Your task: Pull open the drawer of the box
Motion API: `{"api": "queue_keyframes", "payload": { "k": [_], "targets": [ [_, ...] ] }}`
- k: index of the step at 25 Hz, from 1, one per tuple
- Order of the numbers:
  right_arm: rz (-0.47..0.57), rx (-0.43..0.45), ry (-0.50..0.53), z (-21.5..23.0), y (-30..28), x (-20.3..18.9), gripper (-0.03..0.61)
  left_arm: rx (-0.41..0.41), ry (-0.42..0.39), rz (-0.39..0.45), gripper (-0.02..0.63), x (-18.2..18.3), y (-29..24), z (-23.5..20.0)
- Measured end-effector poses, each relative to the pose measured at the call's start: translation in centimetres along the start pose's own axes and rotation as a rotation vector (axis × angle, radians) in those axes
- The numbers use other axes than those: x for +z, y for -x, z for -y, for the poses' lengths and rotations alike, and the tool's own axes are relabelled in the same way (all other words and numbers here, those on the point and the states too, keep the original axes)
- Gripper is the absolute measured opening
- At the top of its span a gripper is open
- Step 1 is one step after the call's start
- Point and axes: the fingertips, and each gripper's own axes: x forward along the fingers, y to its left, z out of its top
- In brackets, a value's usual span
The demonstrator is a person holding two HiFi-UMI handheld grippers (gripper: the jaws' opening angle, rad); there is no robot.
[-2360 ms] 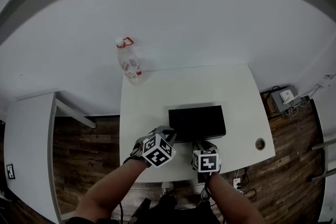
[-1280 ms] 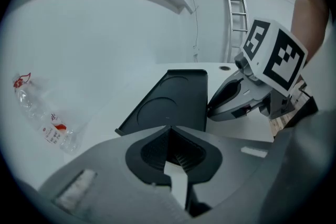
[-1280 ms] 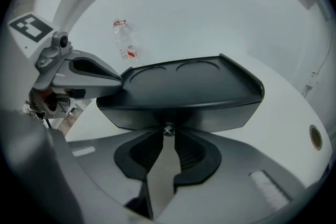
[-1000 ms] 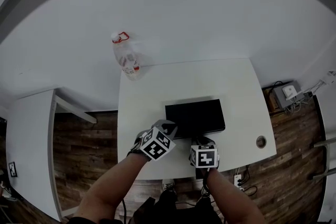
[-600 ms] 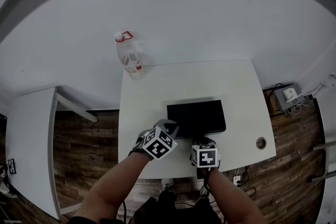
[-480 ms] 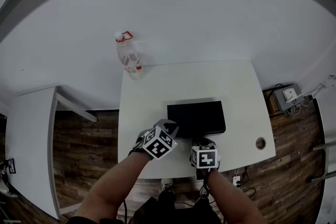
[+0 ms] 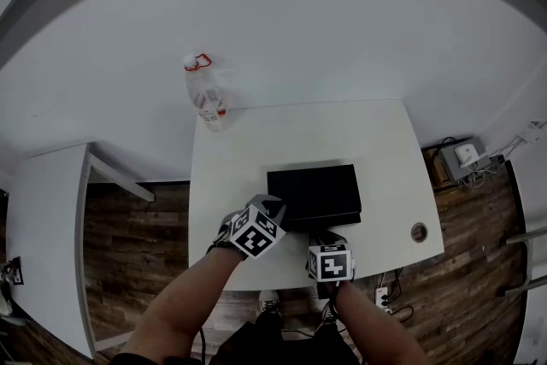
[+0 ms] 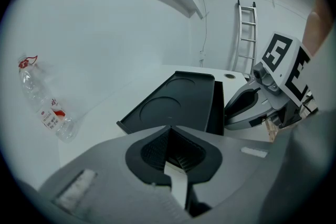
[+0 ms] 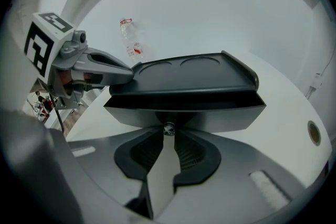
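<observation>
A black box (image 7: 314, 192) sits on a white tabletop (image 7: 385, 150), near the front edge. The top of the box has two round dips in it.

The right gripper (image 9: 168, 136) is at the front of the box. Its jaws pinch a small shiny knob (image 9: 168, 129) on the grey drawer front (image 9: 220, 119). The knob sits right at the tips of the jaws. I cannot tell how far out the drawer is.

The left gripper (image 8: 169, 129) is at the left side of the box. Its jaws are pressed together and there is nothing between them. In the right gripper view, its tip lies on the left edge of the box top.

Each gripper has a cube with black and white squares on it. In the head view, two bare arms reach up from the bottom to the grippers.

A clear bottle (image 7: 205, 98) with a red cap stands at the far left corner of the tabletop, well apart from the box. There is a small round hole (image 7: 418, 232) in the tabletop near its right front corner.

The floor (image 7: 137, 244) is dark wood. Another white table (image 7: 43, 226) stands off to the left. In the left gripper view, a ladder (image 8: 247, 34) leans on the far wall.
</observation>
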Motion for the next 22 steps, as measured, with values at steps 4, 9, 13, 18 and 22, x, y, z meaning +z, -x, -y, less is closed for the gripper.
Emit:
{"api": "queue_keyframes", "payload": {
  "k": [4, 9, 13, 18, 22],
  "targets": [
    [-0.004, 0.002, 0.002, -0.3, 0.9, -1.2, 0.069, 0.004, 0.005, 0.0, 0.003, 0.0, -0.1, -0.1],
    [-0.016, 0.004, 0.008, -0.6, 1.9, -2.7, 0.069, 0.011, 0.01, 0.001, 0.003, 0.0, -0.1, -0.1],
    [-0.023, 0.006, 0.003, -0.8, 2.7, -3.9, 0.069, 0.013, 0.015, -0.004, 0.002, 0.1, -0.1, -0.1],
    [-0.029, 0.013, 0.001, -1.5, 3.4, -5.1, 0.069, 0.021, 0.022, -0.005, 0.002, 0.0, -0.1, -0.1],
    [-0.028, 0.01, 0.0, -1.4, 3.7, -5.7, 0.069, 0.022, 0.024, -0.008, 0.002, 0.1, -0.1, -0.1]
  ]
}}
